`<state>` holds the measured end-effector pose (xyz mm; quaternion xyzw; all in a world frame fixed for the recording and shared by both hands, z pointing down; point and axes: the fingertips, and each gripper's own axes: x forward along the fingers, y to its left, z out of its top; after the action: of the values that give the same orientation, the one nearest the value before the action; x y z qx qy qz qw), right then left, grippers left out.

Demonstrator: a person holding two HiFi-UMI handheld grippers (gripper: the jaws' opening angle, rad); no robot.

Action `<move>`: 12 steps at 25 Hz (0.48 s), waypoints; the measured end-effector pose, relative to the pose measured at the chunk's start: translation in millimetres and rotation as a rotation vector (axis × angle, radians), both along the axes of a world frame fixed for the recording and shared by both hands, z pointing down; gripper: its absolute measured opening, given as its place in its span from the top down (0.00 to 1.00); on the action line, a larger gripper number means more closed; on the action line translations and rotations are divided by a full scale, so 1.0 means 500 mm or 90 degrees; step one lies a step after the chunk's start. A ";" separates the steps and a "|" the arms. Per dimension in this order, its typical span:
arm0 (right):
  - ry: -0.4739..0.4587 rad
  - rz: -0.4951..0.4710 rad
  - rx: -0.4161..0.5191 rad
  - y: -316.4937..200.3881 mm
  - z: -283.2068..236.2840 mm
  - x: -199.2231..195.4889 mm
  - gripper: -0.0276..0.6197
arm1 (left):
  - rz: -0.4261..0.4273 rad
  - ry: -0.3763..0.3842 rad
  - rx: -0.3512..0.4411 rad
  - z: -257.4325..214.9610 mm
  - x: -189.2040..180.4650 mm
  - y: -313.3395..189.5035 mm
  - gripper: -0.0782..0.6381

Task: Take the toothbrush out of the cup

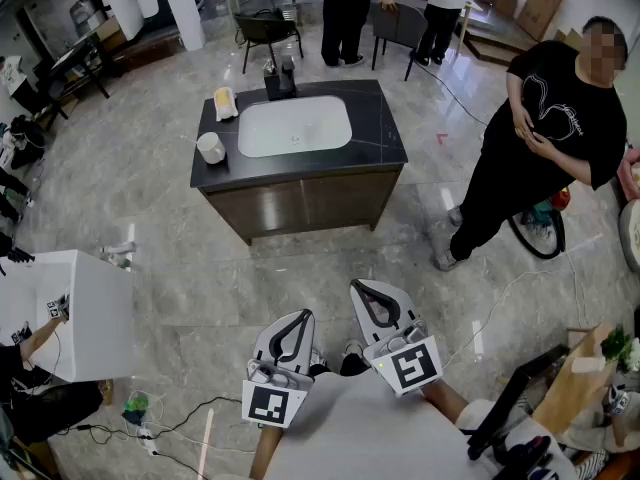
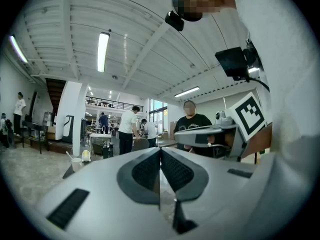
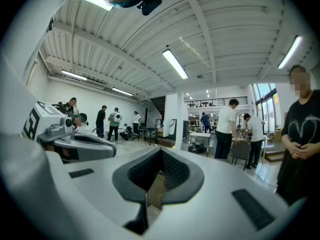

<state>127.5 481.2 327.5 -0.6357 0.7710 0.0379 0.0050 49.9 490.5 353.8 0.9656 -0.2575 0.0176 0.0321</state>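
A white cup [image 1: 211, 147] stands on the left end of a dark sink counter [image 1: 380, 128], far ahead of me across the floor. In the left gripper view the cup [image 2: 76, 163] is small and distant, with a thin toothbrush handle [image 2: 69, 156] leaning out of it. My left gripper [image 1: 300, 316] and right gripper [image 1: 359, 287] are held level side by side near my body, well short of the counter. Both are shut with nothing between the jaws, as the left gripper [image 2: 160, 151] and the right gripper [image 3: 161, 152] each show in their own views.
A white basin [image 1: 295, 125] is set in the counter, with a yellow item [image 1: 225, 103] and a black faucet [image 1: 280, 78] behind it. A person in black [image 1: 550, 128] stands to the right. A white table [image 1: 85, 313] is at the left, cables [image 1: 170, 423] lie on the floor, and more people and chairs are beyond.
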 end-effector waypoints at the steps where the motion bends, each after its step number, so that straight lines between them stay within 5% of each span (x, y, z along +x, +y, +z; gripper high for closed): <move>1: -0.002 0.002 0.000 0.001 -0.001 0.000 0.95 | 0.001 0.000 0.001 0.000 0.000 0.001 0.89; 12: -0.009 -0.004 0.002 0.002 -0.001 -0.002 0.95 | 0.001 0.000 -0.001 0.000 0.002 0.000 0.89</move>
<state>126.7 482.4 327.0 -0.6336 0.7728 0.0348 0.0113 50.7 490.5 353.7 0.9657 -0.2568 0.0179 0.0331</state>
